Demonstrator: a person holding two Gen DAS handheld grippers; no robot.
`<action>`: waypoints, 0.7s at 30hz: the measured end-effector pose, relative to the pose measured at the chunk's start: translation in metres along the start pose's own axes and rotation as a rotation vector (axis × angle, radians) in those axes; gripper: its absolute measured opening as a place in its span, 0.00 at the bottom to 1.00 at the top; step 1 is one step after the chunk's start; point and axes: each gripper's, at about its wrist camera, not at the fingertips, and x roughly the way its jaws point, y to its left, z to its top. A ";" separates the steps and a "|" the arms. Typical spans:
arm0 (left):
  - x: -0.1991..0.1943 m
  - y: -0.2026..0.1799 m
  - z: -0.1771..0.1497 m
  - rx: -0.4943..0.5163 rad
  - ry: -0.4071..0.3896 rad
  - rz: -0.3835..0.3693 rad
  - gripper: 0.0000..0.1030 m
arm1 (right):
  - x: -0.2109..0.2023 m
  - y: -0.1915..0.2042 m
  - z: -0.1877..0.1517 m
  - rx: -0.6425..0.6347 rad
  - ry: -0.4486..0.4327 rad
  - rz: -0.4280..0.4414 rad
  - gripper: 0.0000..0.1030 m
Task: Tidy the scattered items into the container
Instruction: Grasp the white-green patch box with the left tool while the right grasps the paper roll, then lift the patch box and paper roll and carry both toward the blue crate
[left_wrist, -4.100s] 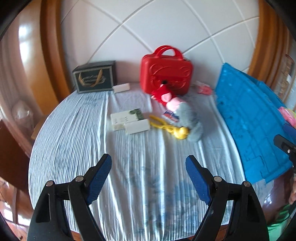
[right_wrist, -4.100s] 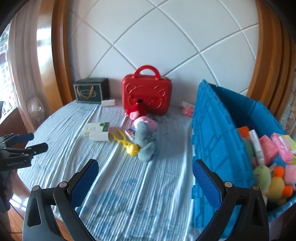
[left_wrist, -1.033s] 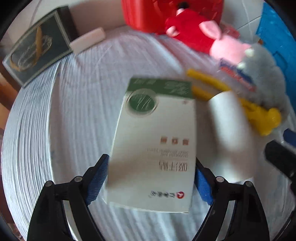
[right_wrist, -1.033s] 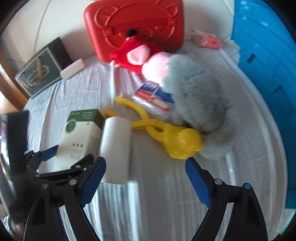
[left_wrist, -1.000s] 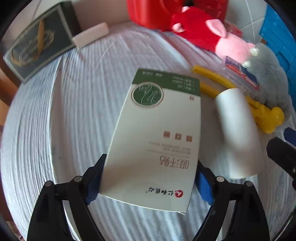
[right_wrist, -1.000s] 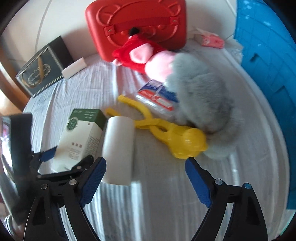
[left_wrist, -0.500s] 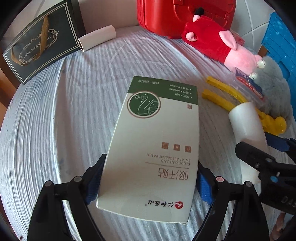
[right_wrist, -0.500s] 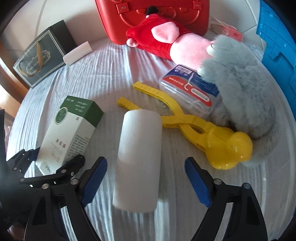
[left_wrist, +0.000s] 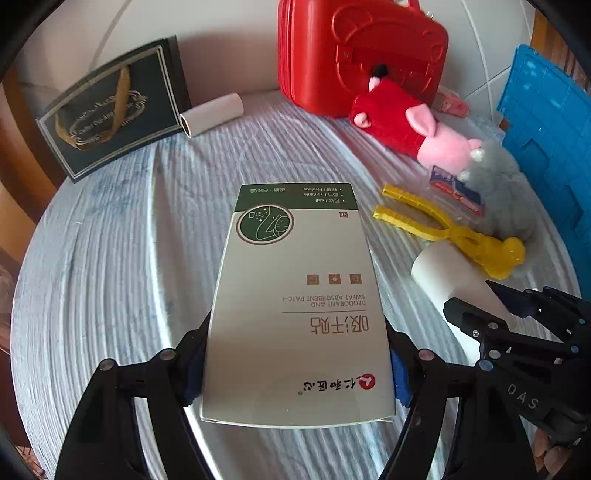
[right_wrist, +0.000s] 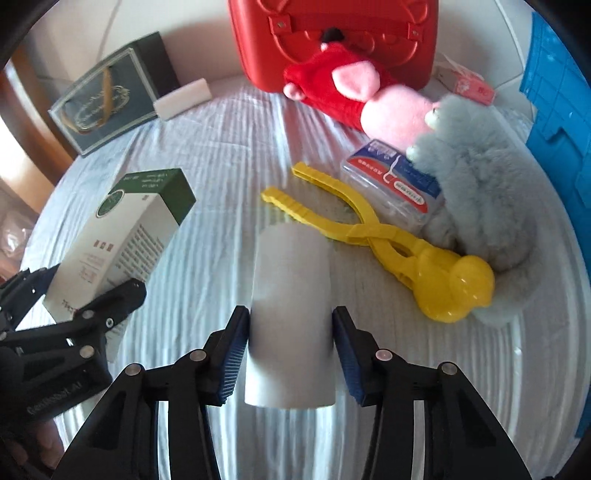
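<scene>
Item one: my left gripper (left_wrist: 295, 363), fingers just closed on the green-and-white box (left_wrist: 297, 295), lifted off the surface. Item two: right gripper (right_wrist: 290, 356), fingers newly clamped on the white roll (right_wrist: 291, 314), mid-surface. Both ready for the blue container (left_wrist: 550, 147) at the right edge.

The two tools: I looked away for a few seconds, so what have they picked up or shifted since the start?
Both came in from the table's near edge. The left tool has closed on the green-and-white box and tilted it up. The right tool has just closed on the white roll beside it. The yellow clip, plush toys and red case stayed put.
</scene>
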 end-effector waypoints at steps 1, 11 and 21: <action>-0.010 -0.001 -0.003 -0.003 -0.014 0.003 0.73 | -0.007 0.002 -0.002 -0.002 -0.011 0.003 0.44; -0.100 -0.018 -0.018 -0.035 -0.149 0.074 0.73 | -0.103 0.016 -0.011 -0.077 -0.171 0.041 0.38; -0.075 -0.043 -0.094 -0.112 -0.023 0.119 0.73 | -0.092 -0.020 -0.076 -0.124 -0.016 0.073 0.55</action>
